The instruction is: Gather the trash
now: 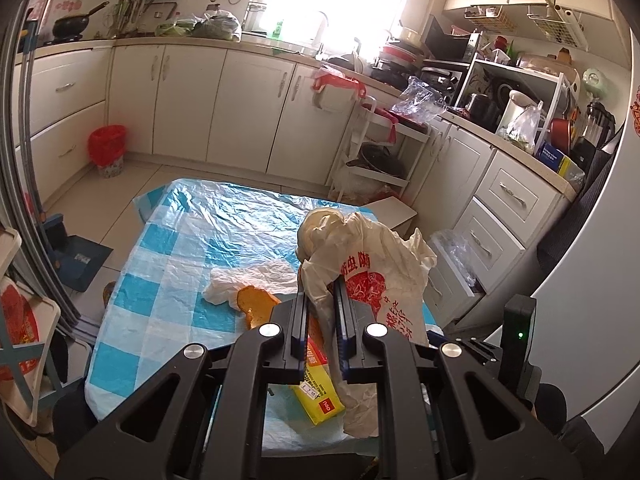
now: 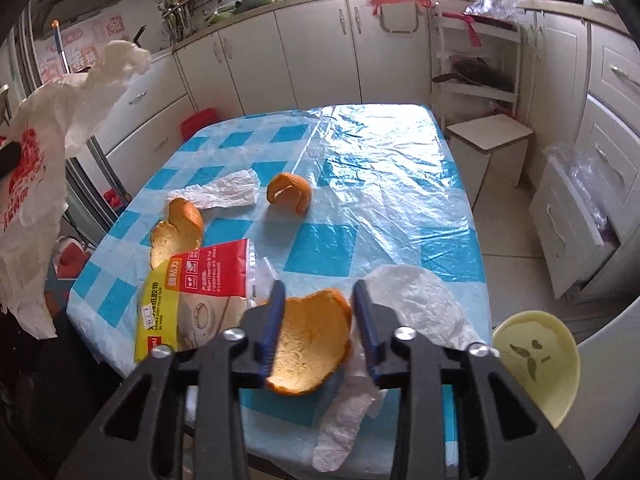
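Left fingers (image 1: 301, 312) pinch a printed plastic bag (image 1: 376, 276) above the worktop (image 1: 180, 280), while right fingers (image 2: 276, 312) stand spread around an orange peel (image 2: 308, 344).

Left wrist view: sits behind the left tool (image 1: 320, 292), high over the near edge of the counter (image 1: 192, 240), facing the kitchen window wall.
Right wrist view: sits behind the right tool (image 2: 318, 296), close and lower, looking along the counter (image 2: 380, 184) to the cabinets.
Shared part: checked counter cover, yellow package (image 1: 318, 384) (image 2: 160, 312), printed plastic bag (image 1: 376, 280) (image 2: 28, 184).
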A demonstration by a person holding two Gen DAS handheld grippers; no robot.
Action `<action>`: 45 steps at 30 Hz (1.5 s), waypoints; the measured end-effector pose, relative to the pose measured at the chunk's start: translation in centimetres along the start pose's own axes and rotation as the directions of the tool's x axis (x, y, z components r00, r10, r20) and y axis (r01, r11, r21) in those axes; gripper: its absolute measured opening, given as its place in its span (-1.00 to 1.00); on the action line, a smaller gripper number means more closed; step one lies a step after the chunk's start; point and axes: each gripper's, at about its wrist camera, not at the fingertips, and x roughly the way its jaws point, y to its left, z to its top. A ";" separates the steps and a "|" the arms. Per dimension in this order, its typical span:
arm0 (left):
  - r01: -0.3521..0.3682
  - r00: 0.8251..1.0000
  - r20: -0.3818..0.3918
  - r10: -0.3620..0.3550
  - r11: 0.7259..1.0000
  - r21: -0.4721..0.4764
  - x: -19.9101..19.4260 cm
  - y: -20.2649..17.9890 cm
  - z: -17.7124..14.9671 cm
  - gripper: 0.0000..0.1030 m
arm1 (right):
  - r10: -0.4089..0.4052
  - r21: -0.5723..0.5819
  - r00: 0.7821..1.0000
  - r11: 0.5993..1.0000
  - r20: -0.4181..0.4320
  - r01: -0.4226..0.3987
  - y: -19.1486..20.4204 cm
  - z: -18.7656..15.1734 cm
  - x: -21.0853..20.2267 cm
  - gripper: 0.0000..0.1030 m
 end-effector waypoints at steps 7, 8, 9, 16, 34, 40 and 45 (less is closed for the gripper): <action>0.002 1.000 0.006 -0.002 1.000 -0.013 -0.3 0.7 0.1 -0.79 | 0.025 0.023 0.997 0.999 0.070 -0.027 -0.1 -0.3 -3.5 0.15; 0.003 1.000 0.006 -0.003 1.000 -0.015 -0.3 0.9 0.1 -0.79 | 0.022 0.046 0.996 0.999 0.084 -0.026 -0.5 -0.5 -4.1 0.16; 0.004 1.000 0.006 -0.004 1.000 -0.018 -0.3 0.9 0.1 -0.79 | 0.014 0.074 0.995 0.997 0.094 -0.021 -0.9 -0.7 -4.6 0.23; 0.008 1.000 0.006 -0.008 1.000 -0.024 -0.1 1.2 0.1 -0.79 | -0.034 0.292 0.998 0.955 -0.051 0.047 -5.0 -2.1 -2.2 0.11; 0.000 1.000 0.007 0.000 0.999 -0.046 0.0 2.3 0.2 -0.79 | 0.180 0.370 0.982 0.910 0.054 -0.187 -4.6 2.4 -0.3 0.19; 0.004 1.000 -0.002 -0.004 0.999 -0.054 0.3 2.5 -0.1 -0.79 | 0.140 0.424 0.990 0.899 -0.034 -0.113 -5.6 -1.9 -1.2 0.18; 0.003 1.000 -0.007 -0.004 0.999 -0.048 0.2 2.1 -0.3 -0.79 | 0.088 0.324 0.994 0.944 -0.065 -0.062 -3.7 -1.2 0.2 0.00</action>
